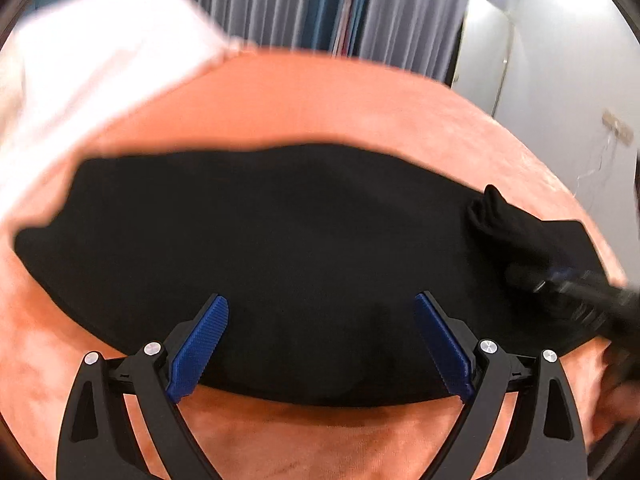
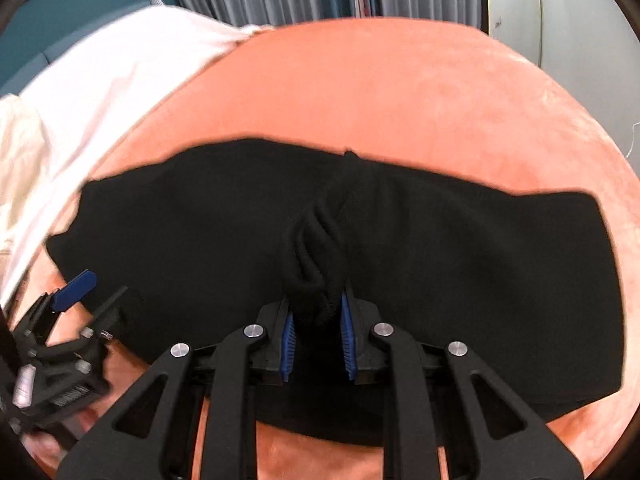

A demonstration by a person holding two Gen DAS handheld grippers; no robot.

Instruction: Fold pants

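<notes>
Black pants (image 1: pixel 280 248) lie spread across an orange blanket (image 1: pixel 320 100). My left gripper (image 1: pixel 320 308) is open, its blue pads (image 1: pixel 200 356) wide apart just above the near edge of the pants, with nothing between them. In the right wrist view my right gripper (image 2: pixel 318 308) is shut on a bunched fold of the pants (image 2: pixel 320 248), which rises in ridges from between its blue pads (image 2: pixel 347 332). That same raised fold and the right gripper (image 1: pixel 560 276) appear at the right of the left wrist view. The left gripper (image 2: pixel 92 292) shows at lower left in the right wrist view.
The orange blanket (image 2: pixel 400 88) covers a bed, and white bedding (image 2: pixel 100 80) lies at its far left. Grey curtains (image 1: pixel 272 4) and a pale wall with a socket (image 1: pixel 618 128) stand beyond the bed. A hand (image 1: pixel 612 396) shows at the right edge.
</notes>
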